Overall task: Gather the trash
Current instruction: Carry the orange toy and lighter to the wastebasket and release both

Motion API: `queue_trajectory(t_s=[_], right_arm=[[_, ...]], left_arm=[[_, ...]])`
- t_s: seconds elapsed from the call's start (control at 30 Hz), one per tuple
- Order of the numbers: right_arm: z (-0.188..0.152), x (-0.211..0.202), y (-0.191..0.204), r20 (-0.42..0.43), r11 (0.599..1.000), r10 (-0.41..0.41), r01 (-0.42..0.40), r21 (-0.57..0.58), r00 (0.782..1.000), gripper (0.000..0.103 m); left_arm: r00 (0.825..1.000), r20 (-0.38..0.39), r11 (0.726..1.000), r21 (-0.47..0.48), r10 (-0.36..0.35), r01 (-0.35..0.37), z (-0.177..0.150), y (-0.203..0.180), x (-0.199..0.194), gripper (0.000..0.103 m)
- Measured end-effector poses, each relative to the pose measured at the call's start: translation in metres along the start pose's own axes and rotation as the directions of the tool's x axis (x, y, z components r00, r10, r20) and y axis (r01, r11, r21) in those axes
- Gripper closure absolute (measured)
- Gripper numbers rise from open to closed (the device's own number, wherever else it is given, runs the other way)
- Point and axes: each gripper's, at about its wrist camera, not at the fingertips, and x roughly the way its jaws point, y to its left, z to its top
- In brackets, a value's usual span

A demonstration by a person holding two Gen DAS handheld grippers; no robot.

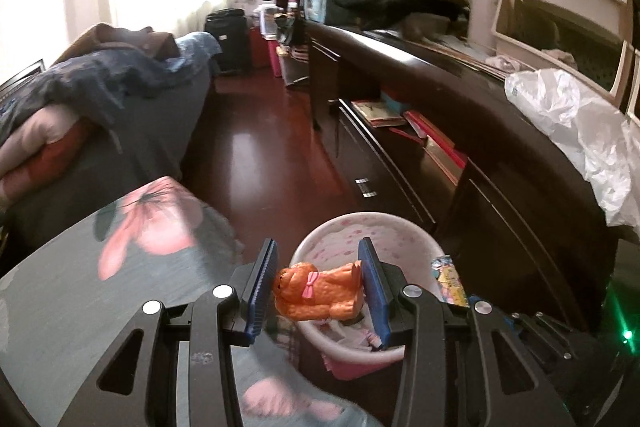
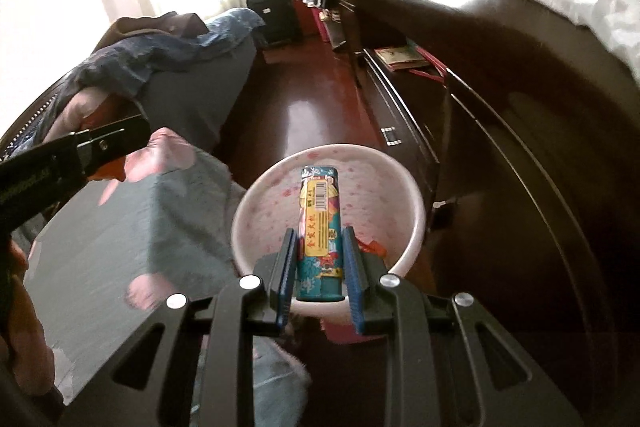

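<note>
My left gripper is shut on an orange toy bear with a pink bow and holds it over the near rim of a pink-speckled white bin. My right gripper is shut on a teal printed packet with a barcode and holds it over the same bin. That packet shows at the bin's right in the left wrist view. The left gripper with a bit of orange shows at the left of the right wrist view.
A grey bedspread with pink flowers lies to the left. A dark wooden dresser runs along the right with a crumpled white plastic bag on top. The red-brown floor runs between bed and dresser.
</note>
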Motion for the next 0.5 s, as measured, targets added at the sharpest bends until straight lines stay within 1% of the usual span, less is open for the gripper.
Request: queue_trajectory(t_s=[0.1, 0.23, 0.3, 0.33, 0.37, 0.4, 0.5], right_arm=[[0.004, 0.015, -0.006, -0.003, 1.0, -0.017, 0.017, 0.006, 1.0, 0.079], [0.009, 0.038, -0.016, -0.002, 0.999, -0.043, 0.043, 0.014, 0.999, 0.078], [0.013, 0.05, -0.02, -0.001, 0.999, -0.047, 0.047, 0.019, 0.999, 0.077], [0.013, 0.057, -0.022, -0.002, 0.998, -0.054, 0.054, 0.022, 0.999, 0.069], [0.014, 0.062, -0.023, -0.004, 0.998, -0.059, 0.059, 0.027, 0.998, 0.065], [0.014, 0.067, -0.024, -0.006, 0.998, -0.062, 0.062, 0.03, 0.998, 0.065], [0.012, 0.074, -0.027, -0.018, 0.997, -0.07, 0.071, 0.034, 0.997, 0.064]], left_arm=[[1.0, -0.013, 1.0, 0.012, -0.009, 0.009, 0.005, -0.007, 0.024, 0.061], [0.999, -0.036, 1.0, 0.023, 0.003, -0.002, 0.012, -0.009, 0.052, 0.06], [0.998, -0.056, 1.0, 0.013, 0.004, -0.003, 0.015, -0.007, 0.068, 0.053], [0.998, -0.057, 1.0, 0.009, 0.004, -0.003, 0.015, -0.006, 0.072, 0.043], [0.998, -0.059, 1.0, 0.007, 0.008, -0.008, 0.015, -0.006, 0.077, 0.03], [0.998, -0.055, 1.0, 0.005, 0.022, -0.021, 0.015, -0.005, 0.081, 0.026], [0.998, -0.051, 0.999, 0.006, 0.041, -0.041, 0.015, -0.001, 0.088, 0.024]])
